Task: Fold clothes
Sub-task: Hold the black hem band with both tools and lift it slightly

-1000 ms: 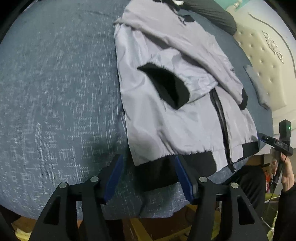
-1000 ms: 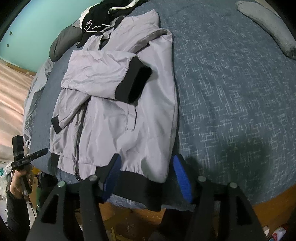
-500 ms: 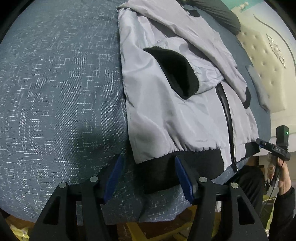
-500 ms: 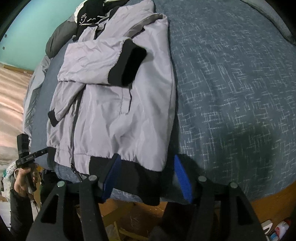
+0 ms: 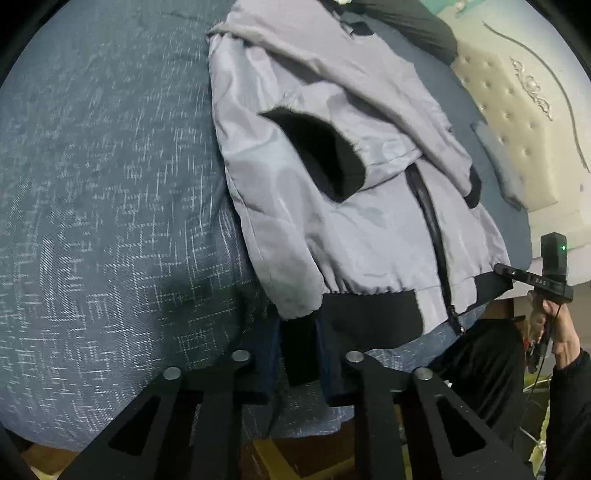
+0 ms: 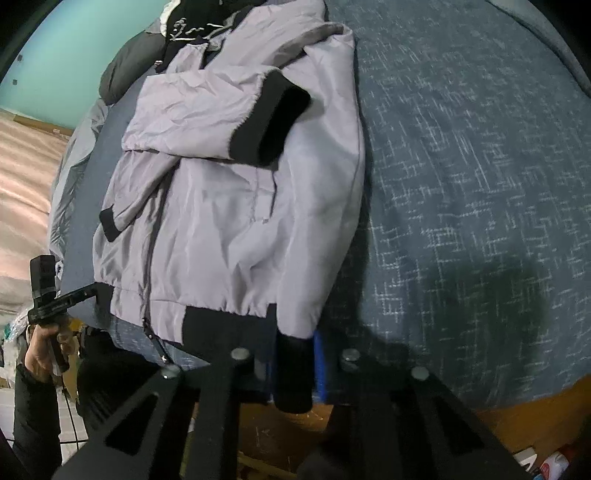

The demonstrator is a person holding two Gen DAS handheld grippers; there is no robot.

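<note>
A bed (image 5: 110, 221) under a blue-grey cover flecked with white fills both views, its cream tufted headboard (image 5: 517, 122) at the far right of the left wrist view and a turquoise wall (image 6: 74, 48) beyond it in the right wrist view. Spread along the bed lies a pale grey jacket (image 5: 351, 229) with black trim, front up, zip (image 5: 432, 221) closed, both sleeves folded across the chest — 1 black cuff (image 5: 325, 155) on top near the middle, the other cuff (image 6: 109, 223) lower down by the zip. Its black hem band (image 5: 369, 317) reaches the near edge of the mattress. Dark clothes (image 6: 184, 26) are heaped at the far end, past the collar.

The 2 pairs of tongs have just been closing, each on 1 corner of the hem. The left tongs (image 5: 299, 350) are clamped on the black band at the jacket's outer corner, the fabric pinched between the blue pads. The right tongs (image 6: 293, 365) grip the opposite corner the same way, a fold of black band standing between the pads and hanging just below them. In each view the other handset shows at the frame edge: a hand (image 5: 554, 325) in a dark sleeve holding the right tongs' grip, and a hand (image 6: 44, 350) on the left one. Wooden bed frame (image 6: 517, 406) shows below the mattress — bottles (image 6: 546, 461) sit on the floor at the lower right.
</note>
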